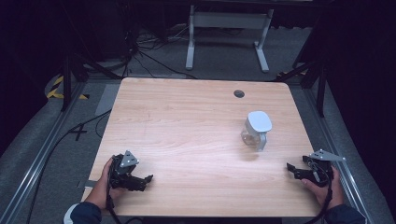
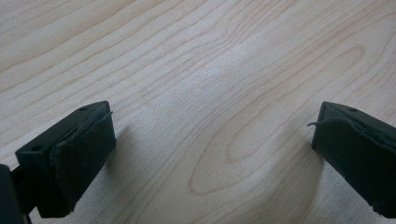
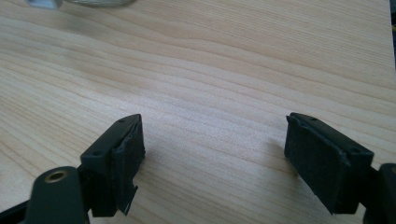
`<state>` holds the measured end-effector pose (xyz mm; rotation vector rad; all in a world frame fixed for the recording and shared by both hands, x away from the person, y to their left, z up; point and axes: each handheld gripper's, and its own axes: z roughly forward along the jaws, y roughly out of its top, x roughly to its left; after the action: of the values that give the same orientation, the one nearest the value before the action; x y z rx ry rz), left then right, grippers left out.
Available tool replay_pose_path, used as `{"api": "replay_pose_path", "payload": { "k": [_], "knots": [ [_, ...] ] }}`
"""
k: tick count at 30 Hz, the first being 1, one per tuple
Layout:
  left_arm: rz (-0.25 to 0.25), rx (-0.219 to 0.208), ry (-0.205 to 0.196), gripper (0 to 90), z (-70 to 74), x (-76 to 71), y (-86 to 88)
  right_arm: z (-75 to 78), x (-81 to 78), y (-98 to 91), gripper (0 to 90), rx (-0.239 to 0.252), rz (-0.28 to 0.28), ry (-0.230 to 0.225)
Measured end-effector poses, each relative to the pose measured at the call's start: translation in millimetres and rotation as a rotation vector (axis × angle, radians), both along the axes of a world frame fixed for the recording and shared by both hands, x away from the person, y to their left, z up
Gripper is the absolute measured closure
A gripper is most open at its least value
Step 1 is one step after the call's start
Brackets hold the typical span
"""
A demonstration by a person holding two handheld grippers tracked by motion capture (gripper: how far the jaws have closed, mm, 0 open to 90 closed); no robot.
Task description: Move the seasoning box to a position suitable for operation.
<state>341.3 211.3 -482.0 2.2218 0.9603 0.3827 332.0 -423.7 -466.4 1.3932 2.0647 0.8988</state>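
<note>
A clear glass jar with a white lid [image 1: 257, 130] stands on the right half of the wooden table [image 1: 187, 121]. My left gripper [image 1: 145, 179] rests low at the table's front left, held by a hand, its jaws wide apart over bare wood [image 2: 212, 140]. My right gripper [image 1: 290, 169] sits at the front right, short of the jar, and is open too, with nothing between its fingers [image 3: 212, 154]. The jar's base [image 3: 93, 2] just shows at the top left edge of the right gripper view.
A dark round grommet hole [image 1: 239, 94] lies near the table's far edge. Beyond the table stand a white frame [image 1: 229, 32] and loose cables [image 1: 140, 51] on the grey floor. Metal rails [image 1: 42, 154] run along both sides.
</note>
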Motion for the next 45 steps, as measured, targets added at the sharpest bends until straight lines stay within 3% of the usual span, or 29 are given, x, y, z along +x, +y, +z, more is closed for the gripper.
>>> {"api": "replay_pose_path", "payload": {
  "k": [7,9,15,18,24,29,32,38,45],
  "knots": [
    [-0.011,0.01,0.003,0.0,0.8,0.8,0.9,0.0,0.1,-0.1,19.9,-0.001,0.0,-0.001],
    [-0.006,-0.011,0.011,0.0,-0.3,0.5,0.0,0.0,0.0,0.0,20.0,0.0,0.0,0.0],
    [-0.011,-0.018,0.018,0.0,-0.5,0.7,0.1,1.4,1.3,-0.5,20.6,-0.002,0.012,0.011],
    [-0.017,-0.015,0.018,0.0,-0.4,1.4,0.4,4.7,2.5,-0.5,27.7,-0.001,0.024,0.027],
    [-0.015,-0.017,0.018,0.0,-0.5,1.4,0.3,19.9,4.7,2.4,37.3,0.031,0.057,-0.043],
    [-0.015,-0.015,0.017,0.0,-0.4,1.4,0.5,41.4,11.9,11.8,64.1,0.037,0.114,-0.101],
    [-0.015,-0.016,0.017,0.0,-0.5,1.4,0.4,58.7,17.5,18.4,76.6,0.081,0.161,-0.154],
    [-0.015,-0.016,0.017,0.0,-0.5,1.4,0.4,89.2,35.1,34.3,87.5,0.135,0.246,-0.25],
    [-0.015,-0.016,0.017,0.0,-0.5,1.4,0.4,106.0,55.8,63.7,89.2,0.154,0.323,-0.277]
  ]
}}
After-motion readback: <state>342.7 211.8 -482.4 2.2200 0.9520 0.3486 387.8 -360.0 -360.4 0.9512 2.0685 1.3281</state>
